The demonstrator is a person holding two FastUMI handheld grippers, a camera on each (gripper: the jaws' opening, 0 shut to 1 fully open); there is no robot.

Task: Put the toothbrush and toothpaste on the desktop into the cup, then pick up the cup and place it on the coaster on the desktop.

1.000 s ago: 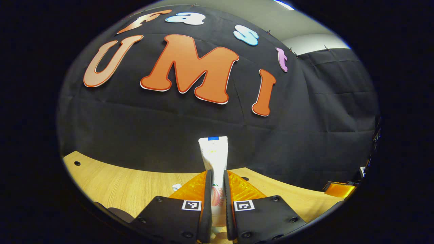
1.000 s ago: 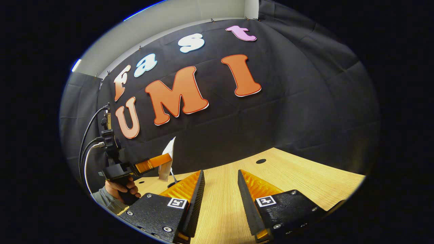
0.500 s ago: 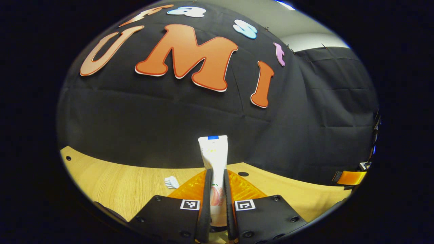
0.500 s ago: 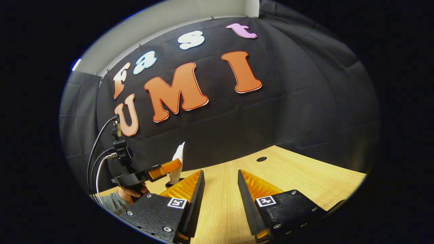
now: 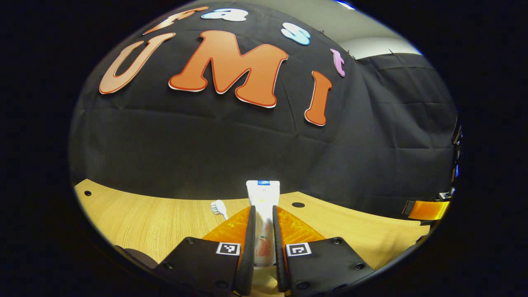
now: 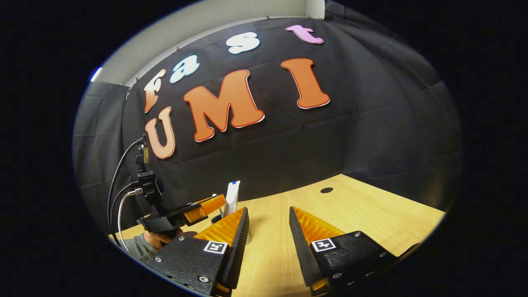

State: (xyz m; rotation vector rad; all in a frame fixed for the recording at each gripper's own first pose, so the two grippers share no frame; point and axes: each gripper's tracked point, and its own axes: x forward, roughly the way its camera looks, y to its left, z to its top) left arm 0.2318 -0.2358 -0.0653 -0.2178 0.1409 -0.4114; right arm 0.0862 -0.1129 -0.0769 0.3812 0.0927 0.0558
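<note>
The jaws of the left gripper (image 5: 262,243) clamp the upright white toothpaste tube (image 5: 262,206); the right gripper (image 6: 268,243) gapes empty. Released tilted, the tube could topple onto the wooden tabletop (image 5: 136,218).

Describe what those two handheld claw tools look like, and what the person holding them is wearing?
Each tool, the right gripper and the left gripper, has two wedge-shaped fingers with ridged inner faces, set on black blocks with screws and small square black-and-white markers. In the right gripper view, cables loop from the left gripper's black mount, and a grey sleeve shows below the hand.
</note>
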